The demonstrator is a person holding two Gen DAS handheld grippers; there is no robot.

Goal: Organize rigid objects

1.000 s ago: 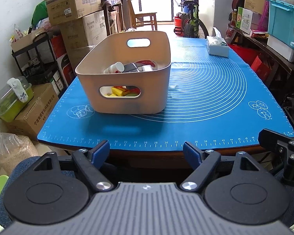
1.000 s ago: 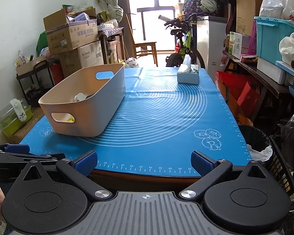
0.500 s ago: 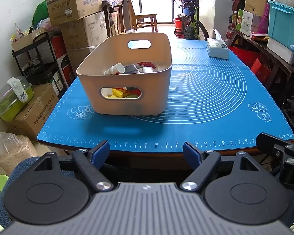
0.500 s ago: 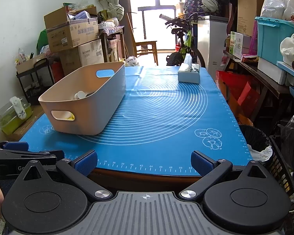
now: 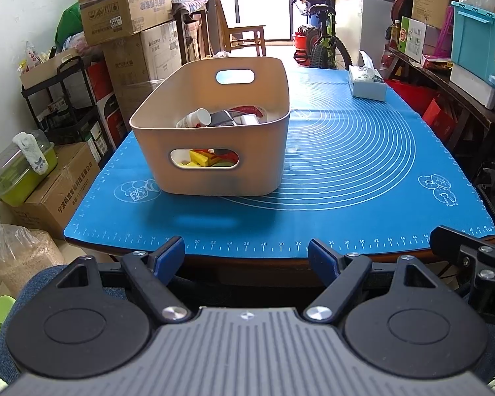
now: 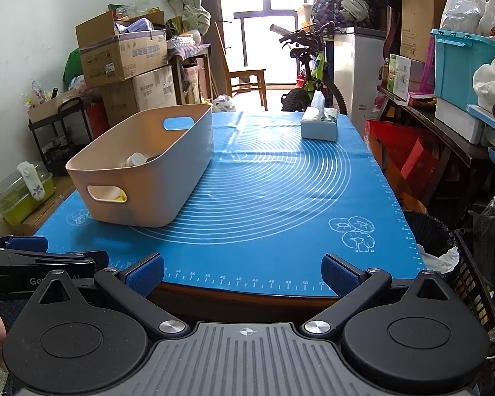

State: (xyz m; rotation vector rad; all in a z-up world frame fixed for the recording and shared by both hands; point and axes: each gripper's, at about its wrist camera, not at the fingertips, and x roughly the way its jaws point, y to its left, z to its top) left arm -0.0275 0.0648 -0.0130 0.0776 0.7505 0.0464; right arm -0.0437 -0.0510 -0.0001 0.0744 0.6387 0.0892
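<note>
Wooden table (image 5: 280, 265), top covered by a blue silicone mat (image 5: 346, 178) with white concentric rings and ruler marks on the near edge. Beige handled bin (image 5: 214, 138) sits on the mat's left half, holding small items. Tissue box (image 5: 368, 85) at the far right corner, well apart from the bin.

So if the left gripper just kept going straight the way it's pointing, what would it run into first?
Probably the near edge of the blue silicone mat on the table, then the beige plastic bin behind it. The left gripper has its jaws open and empty; depth is hard to judge.
</note>
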